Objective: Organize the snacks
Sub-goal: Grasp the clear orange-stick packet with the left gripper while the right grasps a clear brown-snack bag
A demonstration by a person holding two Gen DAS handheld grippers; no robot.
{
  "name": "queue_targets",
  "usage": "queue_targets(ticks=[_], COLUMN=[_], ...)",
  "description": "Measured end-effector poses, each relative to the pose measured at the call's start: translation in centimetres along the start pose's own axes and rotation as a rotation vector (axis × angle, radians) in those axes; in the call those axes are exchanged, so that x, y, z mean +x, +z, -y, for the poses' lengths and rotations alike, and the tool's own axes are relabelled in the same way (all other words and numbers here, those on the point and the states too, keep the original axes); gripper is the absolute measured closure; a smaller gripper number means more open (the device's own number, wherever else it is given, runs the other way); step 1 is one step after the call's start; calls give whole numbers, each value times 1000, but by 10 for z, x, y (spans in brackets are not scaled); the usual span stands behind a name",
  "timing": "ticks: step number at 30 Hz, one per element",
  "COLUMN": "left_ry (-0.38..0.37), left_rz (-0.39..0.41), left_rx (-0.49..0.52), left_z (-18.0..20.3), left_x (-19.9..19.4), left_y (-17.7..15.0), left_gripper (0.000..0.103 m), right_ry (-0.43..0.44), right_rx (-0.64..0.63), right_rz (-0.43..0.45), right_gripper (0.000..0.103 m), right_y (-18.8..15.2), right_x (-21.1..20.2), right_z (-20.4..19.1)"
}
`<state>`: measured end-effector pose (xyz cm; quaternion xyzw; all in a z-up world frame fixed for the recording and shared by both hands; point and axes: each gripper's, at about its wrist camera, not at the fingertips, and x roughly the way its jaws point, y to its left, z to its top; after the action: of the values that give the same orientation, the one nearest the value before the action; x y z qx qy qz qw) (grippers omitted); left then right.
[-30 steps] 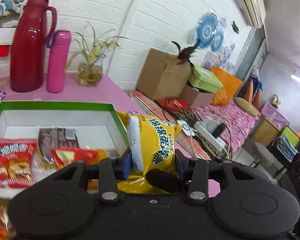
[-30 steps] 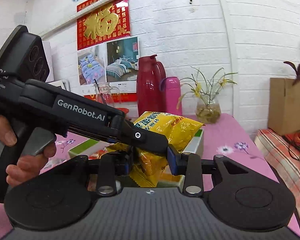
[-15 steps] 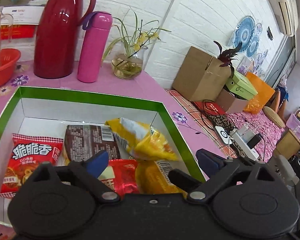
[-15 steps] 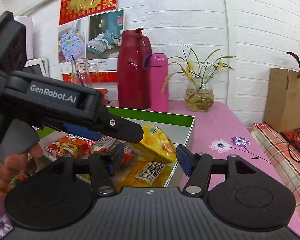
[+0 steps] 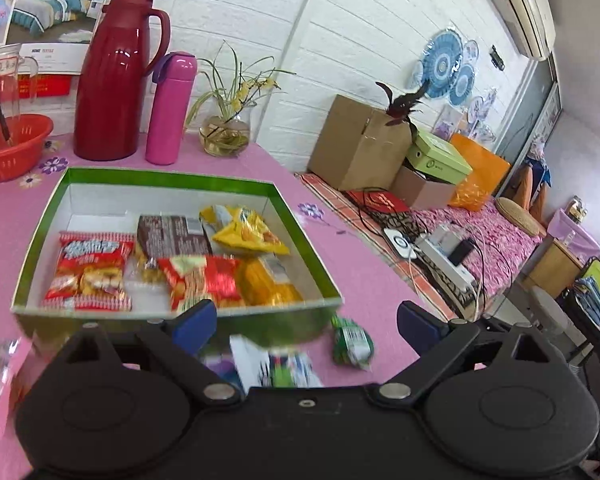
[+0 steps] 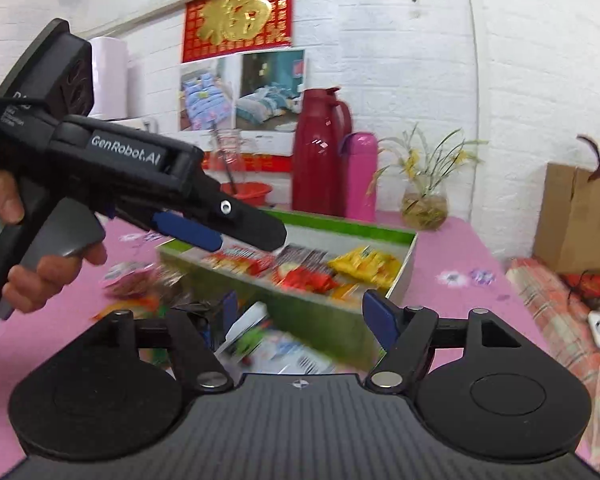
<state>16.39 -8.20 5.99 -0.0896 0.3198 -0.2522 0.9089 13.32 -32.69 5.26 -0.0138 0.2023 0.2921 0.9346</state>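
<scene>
Nearest the cameras, the left hand-held gripper (image 5: 306, 320) stands wide open with nothing between its blue pads; the right hand-held gripper (image 6: 300, 312) has just been opening and is likewise spread wide and empty. Both hang over the pink flowered surface (image 5: 364, 276), just short of the box. Under them lie loose snacks: a small green crinkled packet (image 5: 352, 344) and a blurred white flat packet (image 5: 276, 364). Beyond sits the green box (image 5: 172, 178), shallow, rectangular, cardboard with a white inside. It holds glossy foil bags lying flat: a red-and-white striped bag (image 5: 90, 270), a dark brown packet (image 5: 172, 236), a red bag (image 5: 204, 280), an orange-yellow bag (image 5: 268, 284) and the puffy yellow bag (image 5: 248, 234) toward the far right corner. Behind the box stand a red plastic basin (image 5: 14, 146), a glossy dark red jug (image 5: 118, 76), a pink cylindrical flask (image 5: 172, 108) and a round glass vase (image 5: 224, 136) with grassy stems.
</scene>
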Motion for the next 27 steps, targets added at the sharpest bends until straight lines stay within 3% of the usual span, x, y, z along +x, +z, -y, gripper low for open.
queue_targets(ticks=[6, 9, 14, 18, 22, 24, 26, 27], left_ry=[31, 91, 161, 163, 173, 170, 168, 159], left_rz=[-27, -54, -96, -109, -121, -114, -118, -122], left_rx=[-36, -49, -105, -174, -182, -163, -131, -122], left_z=[-4, -8, -19, -26, -29, -27, -25, -25], left_x=[-37, -53, -73, -80, -78, -77, -74, -72], left_y=[-48, -73, -113, -135, -146, -147, -146, -145], left_gripper=[0, 0, 0, 0, 0, 5, 29, 35], right_ry=[71, 77, 34, -57, -87, -74, -89, -105], right_rx=[63, 98, 81, -12, -84, -62, -33, -20], right_rz=[-109, -143, -128, -95, -139, -144, -155, -160], right_gripper=[0, 0, 0, 0, 0, 0, 0, 0], right_y=[-33, -44, -45, -44, -52, -56, -59, -61], right_x=[-26, -28, -18, -4, 2, -8, -21, -27], right_z=[-19, -27, -43, -59, -66, -60, -51, -46])
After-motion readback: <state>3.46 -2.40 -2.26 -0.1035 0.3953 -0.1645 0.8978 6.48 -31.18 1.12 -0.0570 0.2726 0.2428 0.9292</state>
